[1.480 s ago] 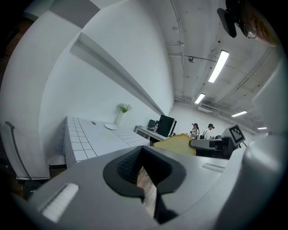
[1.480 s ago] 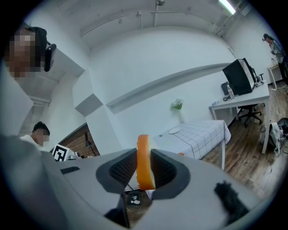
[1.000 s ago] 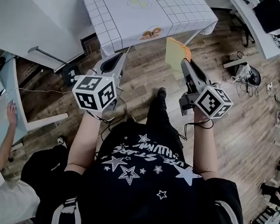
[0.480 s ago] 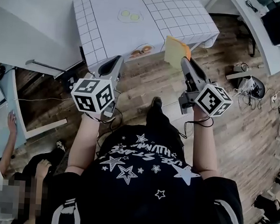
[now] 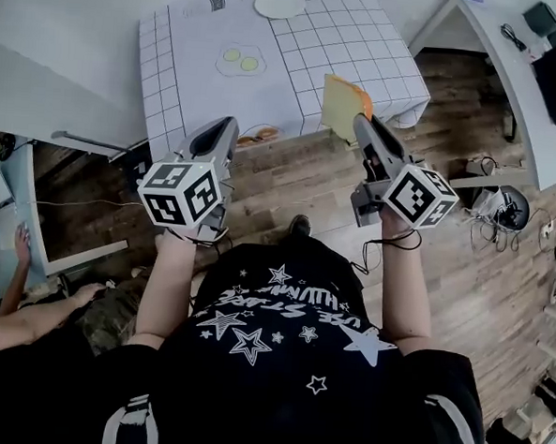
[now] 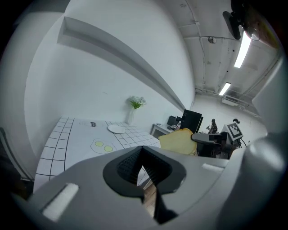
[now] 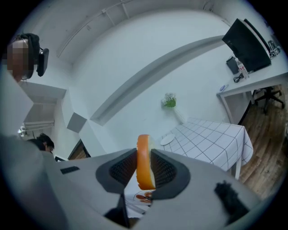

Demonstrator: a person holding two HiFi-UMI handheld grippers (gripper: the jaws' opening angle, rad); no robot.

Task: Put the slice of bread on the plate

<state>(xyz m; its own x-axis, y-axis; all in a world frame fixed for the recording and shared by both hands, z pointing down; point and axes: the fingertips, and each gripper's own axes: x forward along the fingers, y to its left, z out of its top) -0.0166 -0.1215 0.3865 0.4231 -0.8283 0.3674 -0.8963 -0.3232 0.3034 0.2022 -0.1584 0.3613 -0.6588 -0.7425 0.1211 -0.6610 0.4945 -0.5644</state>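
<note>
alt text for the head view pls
Seen from above, a person in a black star-print shirt holds the right gripper shut on a bread slice by the near edge of a checked table. The left gripper is shut and empty. A white plate and fried eggs lie on the table.

our head view looks steeply down from overhead; our two gripper views look nearly level along their jaws; all three share the checked table (image 5: pixel 192 89) and plate (image 5: pixel 279 2).
</note>
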